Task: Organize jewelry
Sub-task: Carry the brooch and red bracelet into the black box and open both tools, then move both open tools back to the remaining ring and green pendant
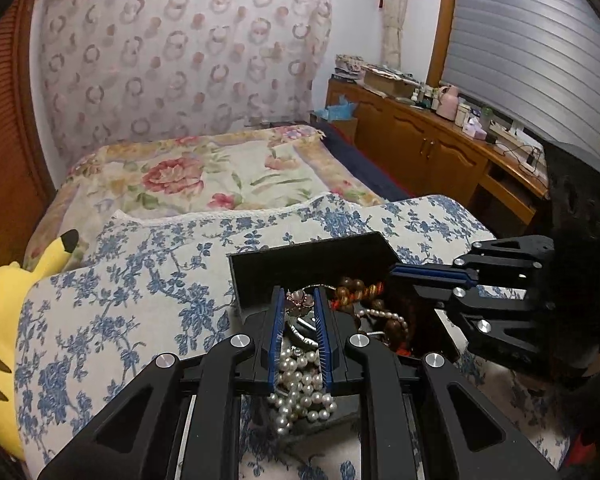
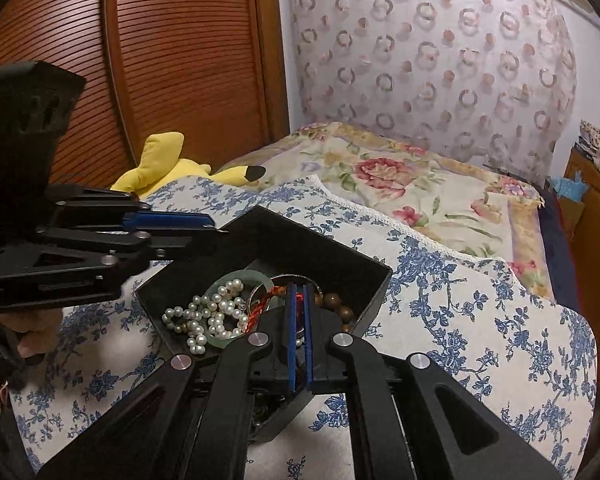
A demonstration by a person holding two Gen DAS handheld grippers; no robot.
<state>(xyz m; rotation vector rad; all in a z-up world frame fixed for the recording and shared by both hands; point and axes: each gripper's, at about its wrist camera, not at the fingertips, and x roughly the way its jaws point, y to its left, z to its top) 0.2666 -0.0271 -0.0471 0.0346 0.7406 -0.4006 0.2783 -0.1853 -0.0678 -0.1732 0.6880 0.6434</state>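
A black jewelry box (image 1: 308,252) (image 2: 324,252) lies open on a blue-flowered cushion (image 1: 140,280). It holds a white pearl strand (image 1: 300,384) (image 2: 208,316), a pale green bangle (image 2: 252,276), brown beads (image 1: 352,286) (image 2: 340,308) and a red cord (image 1: 366,290) (image 2: 264,304). My left gripper (image 1: 298,290) (image 2: 216,228) hovers over the box's left part, its blue pads closed on a small pink flower ornament (image 1: 300,300). From the right, my right gripper (image 2: 299,286) (image 1: 394,272) reaches into the box. Only a thin slit shows between its pads, red glinting behind it.
A yellow plush toy (image 1: 4,300) (image 2: 168,160) leans at the cushion's far left. Beyond lies a bed with a rose blanket (image 1: 200,172) (image 2: 400,176). A wooden cabinet (image 1: 420,140) with bottles runs along the right wall, a slatted wooden door (image 2: 160,60) stands on the left. A hand (image 2: 36,336) holds the left gripper.
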